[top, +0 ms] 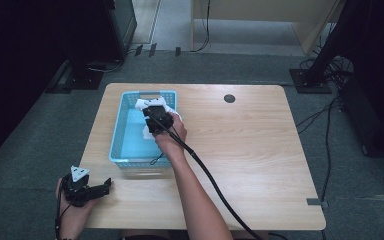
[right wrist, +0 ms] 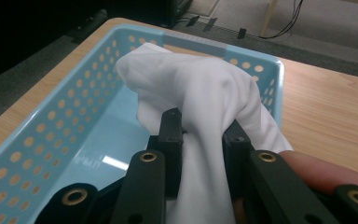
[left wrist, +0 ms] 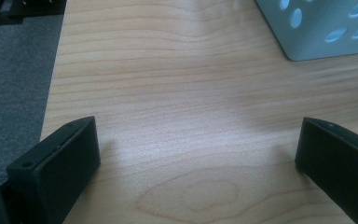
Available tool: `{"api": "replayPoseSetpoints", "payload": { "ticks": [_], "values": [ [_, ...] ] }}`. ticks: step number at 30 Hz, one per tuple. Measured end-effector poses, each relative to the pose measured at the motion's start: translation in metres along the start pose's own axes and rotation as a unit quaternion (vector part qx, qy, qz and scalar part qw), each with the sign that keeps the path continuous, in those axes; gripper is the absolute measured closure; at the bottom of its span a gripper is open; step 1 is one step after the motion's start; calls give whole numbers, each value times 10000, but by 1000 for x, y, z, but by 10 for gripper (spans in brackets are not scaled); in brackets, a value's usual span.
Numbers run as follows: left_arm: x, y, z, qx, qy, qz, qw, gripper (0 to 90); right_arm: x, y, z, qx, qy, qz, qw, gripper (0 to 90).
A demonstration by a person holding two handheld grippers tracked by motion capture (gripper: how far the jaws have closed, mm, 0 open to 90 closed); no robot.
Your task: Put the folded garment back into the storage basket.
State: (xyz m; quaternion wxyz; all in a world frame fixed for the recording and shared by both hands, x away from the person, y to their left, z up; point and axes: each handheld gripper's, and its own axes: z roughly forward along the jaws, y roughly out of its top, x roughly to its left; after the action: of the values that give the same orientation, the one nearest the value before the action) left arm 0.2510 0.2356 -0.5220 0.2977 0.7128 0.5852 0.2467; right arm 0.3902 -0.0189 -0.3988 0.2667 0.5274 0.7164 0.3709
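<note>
Pinching a white cloth [right wrist: 200, 93] between the black jaws of the right hand-held gripper [right wrist: 200, 135], above the far end of a light blue perforated basket [top: 116, 131] standing near the worktop's [top: 250, 150] left edge. Bunching up over the jaw tips, the cloth, with a fold trailing down between the jaws toward the camera in the right gripper view. Hanging over the basket's far right corner, in the high view, the same cloth [top: 141, 105], part of it spilling past the right hand-held gripper [top: 156, 112] on both sides. Reaching in from the worktop's near edge, a bare forearm [top: 195, 195], with a black cable [top: 215, 182] trailing back along it. Showing at the right of the right gripper view, a fingertip [right wrist: 326, 170] beside the jaw.

Resting near the worktop's near left corner, the left hand-held gripper [top: 92, 189], grey three-cornered plate [top: 79, 173] on top, jaws pointing toward the right edge. Standing spread wide in the left gripper view, the two black jaws of the left hand-held gripper [left wrist: 198, 149], bare wood between them and a corner of the basket [left wrist: 317, 32] ahead at the upper right.
</note>
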Motion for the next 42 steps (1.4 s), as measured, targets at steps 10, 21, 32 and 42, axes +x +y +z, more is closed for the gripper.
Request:
{"api": "replayPoseSetpoints", "payload": {
  "ticks": [10,21,32,42],
  "values": [
    [0,0,0,0,-3,-2,10000,0,26,-3,20,144,90,-79,9998,742],
    [0,0,0,9,-1,9,10000,0,43,-15,50,431,85,-144,9989,742],
    [0,0,0,5,1,11,10000,0,48,-23,67,633,61,-288,9976,735],
    [0,0,0,0,1,1,10000,0,50,-27,77,922,16,-355,9951,723]
  ]
}}
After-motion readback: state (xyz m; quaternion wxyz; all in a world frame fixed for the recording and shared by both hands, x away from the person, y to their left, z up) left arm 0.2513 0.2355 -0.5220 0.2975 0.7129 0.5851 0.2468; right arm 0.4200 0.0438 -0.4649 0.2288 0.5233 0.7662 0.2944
